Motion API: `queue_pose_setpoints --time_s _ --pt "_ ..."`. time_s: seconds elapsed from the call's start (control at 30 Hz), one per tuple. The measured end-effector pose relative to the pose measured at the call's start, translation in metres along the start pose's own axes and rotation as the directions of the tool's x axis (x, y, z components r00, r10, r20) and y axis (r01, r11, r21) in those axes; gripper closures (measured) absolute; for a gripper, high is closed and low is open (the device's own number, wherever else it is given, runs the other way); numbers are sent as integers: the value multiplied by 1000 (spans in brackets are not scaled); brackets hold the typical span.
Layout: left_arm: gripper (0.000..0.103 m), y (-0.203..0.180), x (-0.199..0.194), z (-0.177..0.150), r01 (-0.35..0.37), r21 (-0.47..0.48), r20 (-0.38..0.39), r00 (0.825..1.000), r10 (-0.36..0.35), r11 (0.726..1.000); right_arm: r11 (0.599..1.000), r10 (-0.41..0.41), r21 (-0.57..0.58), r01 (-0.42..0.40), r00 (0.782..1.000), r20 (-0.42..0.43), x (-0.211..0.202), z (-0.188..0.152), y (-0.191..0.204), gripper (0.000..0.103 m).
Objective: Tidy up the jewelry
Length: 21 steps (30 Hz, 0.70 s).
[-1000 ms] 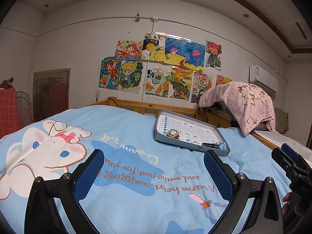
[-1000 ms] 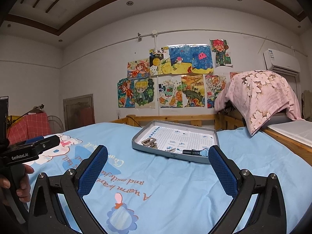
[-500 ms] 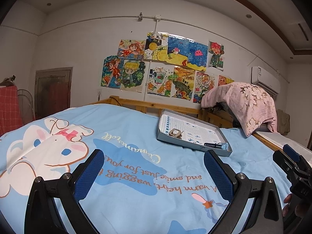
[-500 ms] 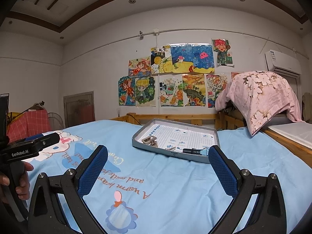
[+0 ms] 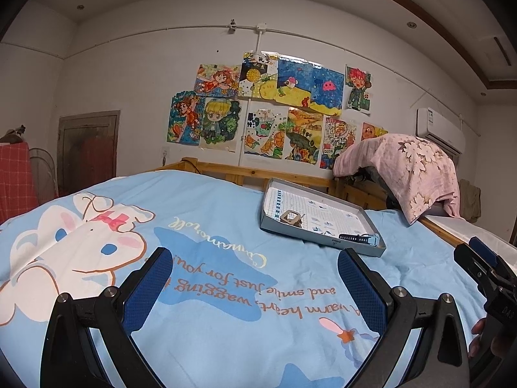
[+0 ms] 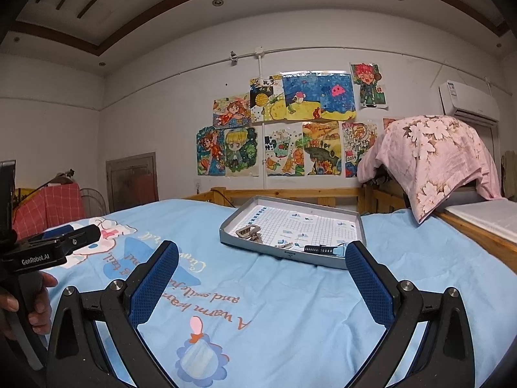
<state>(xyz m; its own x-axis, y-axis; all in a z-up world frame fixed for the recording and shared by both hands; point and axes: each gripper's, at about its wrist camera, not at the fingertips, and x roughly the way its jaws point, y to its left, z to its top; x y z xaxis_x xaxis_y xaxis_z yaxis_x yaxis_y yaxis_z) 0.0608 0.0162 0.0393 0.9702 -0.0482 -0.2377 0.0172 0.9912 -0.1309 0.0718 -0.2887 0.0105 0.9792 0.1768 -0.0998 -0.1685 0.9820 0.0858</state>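
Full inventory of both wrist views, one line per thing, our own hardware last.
tray: 1, grey, grid-paper lining, on the bedspread ahead of both tools
clasp-like piece: 1, tan metal, tray's left side
dark strap: 1, black with a pale blue end, along the tray's near wall
small bits: a few, too small to identify, near the strap
bedspread: 1, light blue, cartoon rabbit and script
drawings: about a dozen, multicoloured, on the back wall
floral cloth: 1, pink, draped over something at right
air conditioner: 1, white, high on the wall at right
left tool: 1, black with blue pads, open, empty
right tool: 1, same, open, empty
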Motion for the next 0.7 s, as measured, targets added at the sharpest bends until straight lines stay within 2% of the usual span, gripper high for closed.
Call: queue_pose_setpoints --time_s 0.3,0.53,0.7 --pt "0 -1 0 -6 20 -19 -12 1000 -20 1000 1000 -9 9 9 1000 4 -1 -2 1 2" --pt "0 -9 5 -11 4 -22 -49 999 -5 1000 999 -31 26 31 999 -11 2 -3 2 2" --pt "0 -11 2 -12 5 -3 -29 1000 -5 1000 999 -31 22 31 999 -16 2 -4 6 2"
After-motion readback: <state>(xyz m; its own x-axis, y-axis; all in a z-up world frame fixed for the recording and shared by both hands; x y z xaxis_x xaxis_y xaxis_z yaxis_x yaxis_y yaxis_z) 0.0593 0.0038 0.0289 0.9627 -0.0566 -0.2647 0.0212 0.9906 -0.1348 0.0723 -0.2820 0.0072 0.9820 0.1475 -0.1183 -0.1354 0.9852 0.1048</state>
